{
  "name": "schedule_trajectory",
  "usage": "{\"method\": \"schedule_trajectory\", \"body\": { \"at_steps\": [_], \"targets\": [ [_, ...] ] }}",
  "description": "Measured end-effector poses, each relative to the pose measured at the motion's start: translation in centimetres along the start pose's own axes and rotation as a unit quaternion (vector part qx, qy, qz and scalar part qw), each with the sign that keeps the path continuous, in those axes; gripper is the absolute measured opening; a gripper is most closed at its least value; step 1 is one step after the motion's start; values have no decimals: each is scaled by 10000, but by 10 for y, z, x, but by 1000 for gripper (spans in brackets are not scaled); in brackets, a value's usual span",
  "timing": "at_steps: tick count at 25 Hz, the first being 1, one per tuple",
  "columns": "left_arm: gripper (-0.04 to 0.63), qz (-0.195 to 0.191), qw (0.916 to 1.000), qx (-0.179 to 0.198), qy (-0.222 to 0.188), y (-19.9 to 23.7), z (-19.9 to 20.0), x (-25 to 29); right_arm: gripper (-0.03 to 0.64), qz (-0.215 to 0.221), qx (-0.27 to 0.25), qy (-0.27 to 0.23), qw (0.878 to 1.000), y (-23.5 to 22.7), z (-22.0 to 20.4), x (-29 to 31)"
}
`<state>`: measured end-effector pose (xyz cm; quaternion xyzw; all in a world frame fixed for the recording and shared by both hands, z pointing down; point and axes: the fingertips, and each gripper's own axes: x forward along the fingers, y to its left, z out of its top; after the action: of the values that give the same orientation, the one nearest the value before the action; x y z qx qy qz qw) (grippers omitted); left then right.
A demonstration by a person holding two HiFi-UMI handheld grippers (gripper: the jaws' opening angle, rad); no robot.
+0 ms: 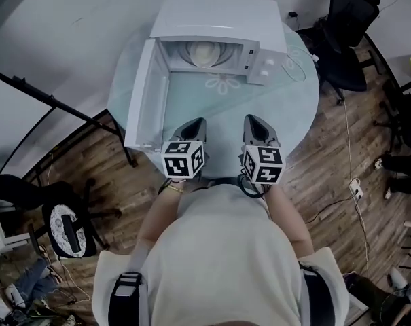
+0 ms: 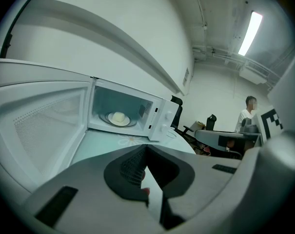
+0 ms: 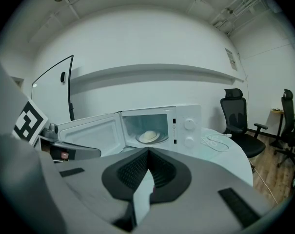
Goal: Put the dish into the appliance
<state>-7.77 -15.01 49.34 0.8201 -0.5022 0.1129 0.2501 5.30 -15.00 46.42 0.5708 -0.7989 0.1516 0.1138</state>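
Dish: the dish (image 1: pixel 204 53) is sitting inside the microwave (image 1: pixel 222 19), about mid-chamber, and a pale lump (image 2: pixel 119 117) is resting on it.

Microwave: it's standing at the far side of the worktop (image 1: pixel 297 111), and its door (image 1: pixel 143 100) is hanging wide open to the left.

Left tongs: the left tongs (image 1: pixel 196 121) are pointing toward the microwave with their jaws pressed together and nothing between them. They're hovering over the near part of the worktop, close to the outer end of the door and well apart from the dish.

Right tongs: the right tongs (image 1: pixel 254 119) are doing pretty much the same thing. Jaws are closed and carrying nothing, side by side with the left ones, facing the open chamber from a distance.

Worktop: it's round and glassy, and a flower pattern (image 1: pixel 227 83) is showing just in front of the microwave. A white cable (image 1: pixel 297 65) is lying looped to the right of the microwave.

Around: a black office chair (image 1: pixel 348 32) is standing beyond the worktop on the right, and a person (image 2: pixel 246 115) is standing way in the background.
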Motion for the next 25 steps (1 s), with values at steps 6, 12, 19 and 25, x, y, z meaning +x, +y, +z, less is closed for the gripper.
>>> {"method": "schedule_trajectory", "body": {
  "at_steps": [6, 12, 19, 25],
  "targets": [
    [6, -48, 10000, -18, 7, -1, -3, -4, 5, 25, 189, 16, 9998, 1, -6, -7],
    [6, -92, 9999, -63, 19, -3, -5, -4, 5, 92, 285, 40, 9995, 4, -9, -9],
    [6, -74, 9998, -162, 28, 2, -6, -5, 5, 154, 258, 25, 9995, 6, -8, -9],
    [6, -45, 9998, -208, 34, 7, -7, -4, 5, 215, 249, 45, 9994, 8, -8, -8]
  ]
}}
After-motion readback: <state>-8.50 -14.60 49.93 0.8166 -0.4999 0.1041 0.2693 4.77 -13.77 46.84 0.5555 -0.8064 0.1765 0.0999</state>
